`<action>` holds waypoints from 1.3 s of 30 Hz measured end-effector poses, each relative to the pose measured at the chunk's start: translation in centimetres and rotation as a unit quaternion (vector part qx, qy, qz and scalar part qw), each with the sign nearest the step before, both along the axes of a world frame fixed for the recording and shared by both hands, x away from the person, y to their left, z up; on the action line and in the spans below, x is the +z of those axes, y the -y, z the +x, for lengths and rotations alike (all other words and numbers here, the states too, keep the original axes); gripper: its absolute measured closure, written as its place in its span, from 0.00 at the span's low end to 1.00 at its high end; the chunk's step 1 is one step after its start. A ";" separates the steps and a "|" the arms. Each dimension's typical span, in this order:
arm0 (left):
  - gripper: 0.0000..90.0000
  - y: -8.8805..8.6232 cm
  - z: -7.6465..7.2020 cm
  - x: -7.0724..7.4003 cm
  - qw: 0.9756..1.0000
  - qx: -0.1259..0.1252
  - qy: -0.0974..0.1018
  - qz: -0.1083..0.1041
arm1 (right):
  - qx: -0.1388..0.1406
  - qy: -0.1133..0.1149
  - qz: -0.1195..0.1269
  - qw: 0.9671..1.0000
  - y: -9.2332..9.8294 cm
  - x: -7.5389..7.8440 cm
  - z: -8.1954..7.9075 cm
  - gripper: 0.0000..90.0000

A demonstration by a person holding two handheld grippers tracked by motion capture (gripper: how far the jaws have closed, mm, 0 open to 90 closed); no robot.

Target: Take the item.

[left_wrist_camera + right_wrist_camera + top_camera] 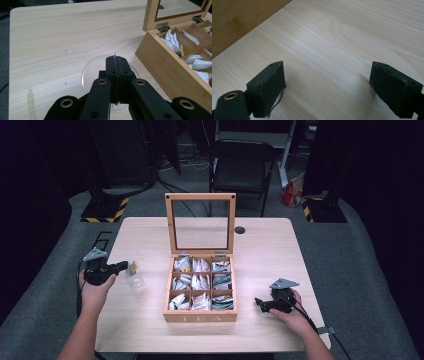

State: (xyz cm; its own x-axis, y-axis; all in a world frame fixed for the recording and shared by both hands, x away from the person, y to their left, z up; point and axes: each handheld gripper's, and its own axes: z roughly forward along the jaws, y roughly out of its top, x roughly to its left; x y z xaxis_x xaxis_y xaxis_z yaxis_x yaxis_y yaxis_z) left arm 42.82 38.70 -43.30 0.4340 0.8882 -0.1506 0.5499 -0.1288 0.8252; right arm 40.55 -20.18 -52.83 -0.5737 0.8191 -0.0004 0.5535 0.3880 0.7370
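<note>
Tan tea box [200, 316], black claws [327, 87]

The high view looks forward and down on the whole table [150, 235]. Both gripper views sit close above that tabletop; the left shares the tea box [175, 70] with it.

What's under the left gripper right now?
A clear round glass dish sits on the light wooden table under the shut left gripper. A white scrap shows at its tip; the rest is hidden.
</note>
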 end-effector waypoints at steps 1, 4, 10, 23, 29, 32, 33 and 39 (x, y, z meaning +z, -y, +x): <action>0.99 0.0 0.0 -0.1 1.000 0.001 -0.002 -0.001 | 0.000 0.000 0.000 1.000 0.0 0.0 0.0 0.14; 0.99 0.0 0.0 -0.2 1.000 0.000 -0.006 0.000 | 0.000 0.000 0.000 1.000 0.0 0.0 0.0 0.14; 0.99 -0.1 0.0 -0.4 1.000 0.002 -0.010 0.001 | 0.001 0.000 0.000 1.000 0.0 0.0 0.0 0.14; 0.99 0.1 0.1 -0.7 1.000 0.000 -0.022 0.003 | 0.000 0.000 0.000 1.000 0.0 0.0 0.0 0.14; 0.97 0.1 0.1 -0.7 1.000 0.001 -0.028 0.002 | 0.000 0.000 0.001 1.000 0.0 0.0 0.0 0.14; 0.96 0.0 0.1 -0.7 1.000 0.001 -0.025 0.004 | 0.000 0.000 0.000 1.000 0.0 0.0 0.0 0.14; 0.96 0.0 0.1 -0.7 1.000 0.002 -0.025 0.003 | 0.000 0.000 0.000 1.000 0.0 0.0 0.0 0.14; 0.93 -0.1 0.1 -0.6 1.000 0.004 -0.022 0.002 | 0.000 0.000 0.000 1.000 0.0 0.0 0.0 0.14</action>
State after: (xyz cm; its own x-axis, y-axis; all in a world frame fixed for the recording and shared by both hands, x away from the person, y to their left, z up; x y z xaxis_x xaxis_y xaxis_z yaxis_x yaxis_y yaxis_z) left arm 42.88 38.82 -43.94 0.4194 0.8926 -0.1657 0.5870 -0.1274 0.7995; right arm 40.55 -20.19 -52.82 -0.5740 0.8189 -0.0005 0.5534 0.3884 0.7368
